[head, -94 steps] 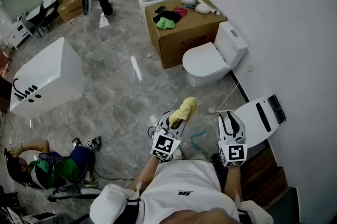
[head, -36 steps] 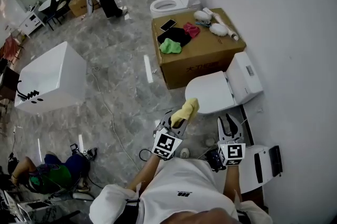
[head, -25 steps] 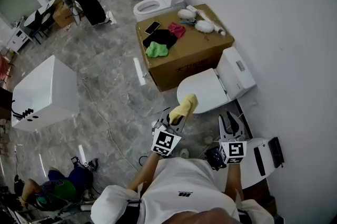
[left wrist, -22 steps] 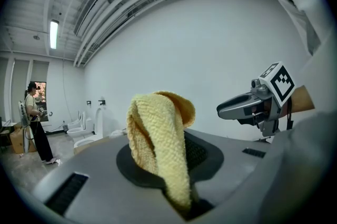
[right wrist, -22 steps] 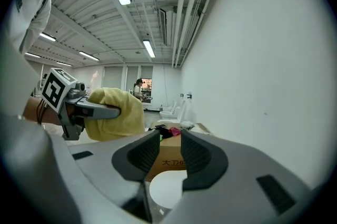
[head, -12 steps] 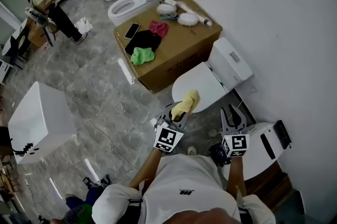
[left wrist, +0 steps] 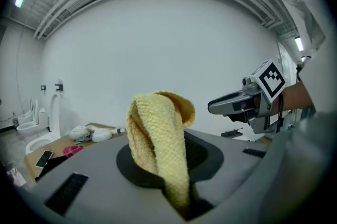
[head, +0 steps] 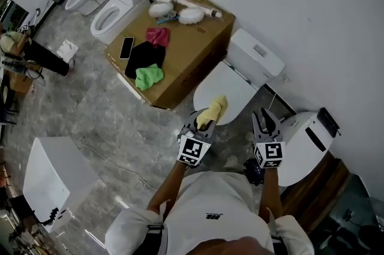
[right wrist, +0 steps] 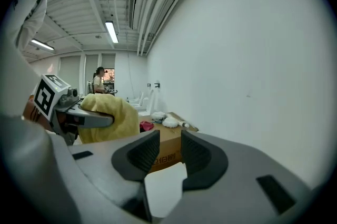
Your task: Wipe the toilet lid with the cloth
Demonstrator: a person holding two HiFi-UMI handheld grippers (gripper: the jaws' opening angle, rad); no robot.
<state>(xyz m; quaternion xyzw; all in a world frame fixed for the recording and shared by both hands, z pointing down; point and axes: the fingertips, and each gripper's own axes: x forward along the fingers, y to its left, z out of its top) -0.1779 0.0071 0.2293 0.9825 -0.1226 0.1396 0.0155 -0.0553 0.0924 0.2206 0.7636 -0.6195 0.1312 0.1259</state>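
Yellow textured cloth (head: 214, 110) is pinched btwn the fingers of the left gripper (head: 204, 123), bunched up and sticking out past the tips, at centre of the head view. It sits over the front edge of the white closed toilet lid (head: 227, 87); can't tell if it touches. The white toilet tank (head: 255, 54) stands vs. the wall, upper right of centre. Right gripper (head: 266, 122), just right of the cloth, has its fingers a little apart w/ nothing btwn them. Left of the toilet, a brown cardboard box (head: 192, 44) carries a green rag (head: 148, 75), black rag (head: 144, 56), pink rag (head: 158, 36) and a dark phone (head: 126, 47).
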